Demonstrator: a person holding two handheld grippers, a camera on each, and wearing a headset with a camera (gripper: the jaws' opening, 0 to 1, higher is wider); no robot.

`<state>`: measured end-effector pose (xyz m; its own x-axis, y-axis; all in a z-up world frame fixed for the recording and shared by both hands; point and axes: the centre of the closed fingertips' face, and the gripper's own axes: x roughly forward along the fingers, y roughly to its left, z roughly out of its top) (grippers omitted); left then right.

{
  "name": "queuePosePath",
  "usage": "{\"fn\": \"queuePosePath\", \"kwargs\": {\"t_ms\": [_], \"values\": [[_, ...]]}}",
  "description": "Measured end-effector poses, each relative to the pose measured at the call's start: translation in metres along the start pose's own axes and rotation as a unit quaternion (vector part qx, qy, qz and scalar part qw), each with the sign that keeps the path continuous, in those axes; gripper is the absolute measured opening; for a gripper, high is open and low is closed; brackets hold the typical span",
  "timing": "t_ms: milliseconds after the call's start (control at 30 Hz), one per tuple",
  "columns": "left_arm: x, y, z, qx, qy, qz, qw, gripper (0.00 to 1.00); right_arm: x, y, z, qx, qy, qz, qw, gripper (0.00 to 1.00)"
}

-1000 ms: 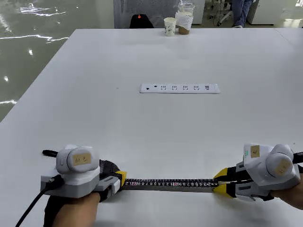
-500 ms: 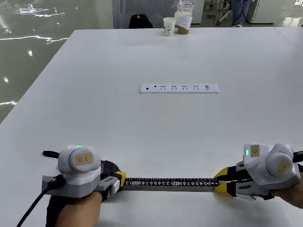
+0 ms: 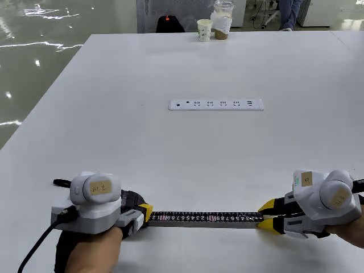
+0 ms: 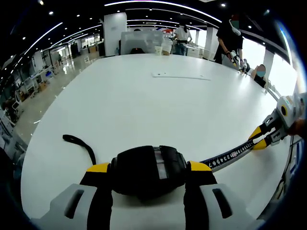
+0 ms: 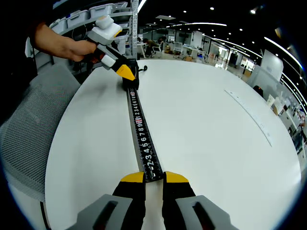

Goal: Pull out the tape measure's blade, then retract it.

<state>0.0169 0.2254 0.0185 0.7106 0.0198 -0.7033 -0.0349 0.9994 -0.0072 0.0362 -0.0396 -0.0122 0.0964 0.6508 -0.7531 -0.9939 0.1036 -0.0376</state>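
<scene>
The black tape measure case (image 4: 149, 168) sits on the white table, clamped between the yellow-tipped jaws of my left gripper (image 3: 141, 215). Its dark numbered blade (image 3: 207, 218) is drawn out flat along the table's near edge to the right. My right gripper (image 3: 266, 215) is shut on the blade's end. In the right gripper view the blade (image 5: 143, 139) runs from my right gripper (image 5: 154, 178) away to the case (image 5: 131, 79). In the left gripper view the blade (image 4: 226, 156) reaches the right gripper (image 4: 259, 140). A black wrist strap (image 4: 80, 143) trails from the case.
A white power strip (image 3: 216, 104) lies mid-table. A paper cup (image 3: 204, 30) and a plastic cup with a brown drink (image 3: 221, 20) stand at the far edge beside a black chair back (image 3: 169, 25). The table's near edge lies just below both grippers.
The blade's span between the grippers looks about the same. Both grippers sit slightly lower in the picture, mostly from the headset camera shifting.
</scene>
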Motion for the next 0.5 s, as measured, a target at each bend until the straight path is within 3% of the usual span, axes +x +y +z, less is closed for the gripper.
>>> {"fn": "queuePosePath", "kwargs": {"t_ms": [500], "values": [[-0.0003,0.0008,-0.0001,-0.002,-0.003,-0.006,1.0000,0.54,-0.0002,0.0006,0.0006,-0.001,0.003,0.000,1.0000,0.09]]}}
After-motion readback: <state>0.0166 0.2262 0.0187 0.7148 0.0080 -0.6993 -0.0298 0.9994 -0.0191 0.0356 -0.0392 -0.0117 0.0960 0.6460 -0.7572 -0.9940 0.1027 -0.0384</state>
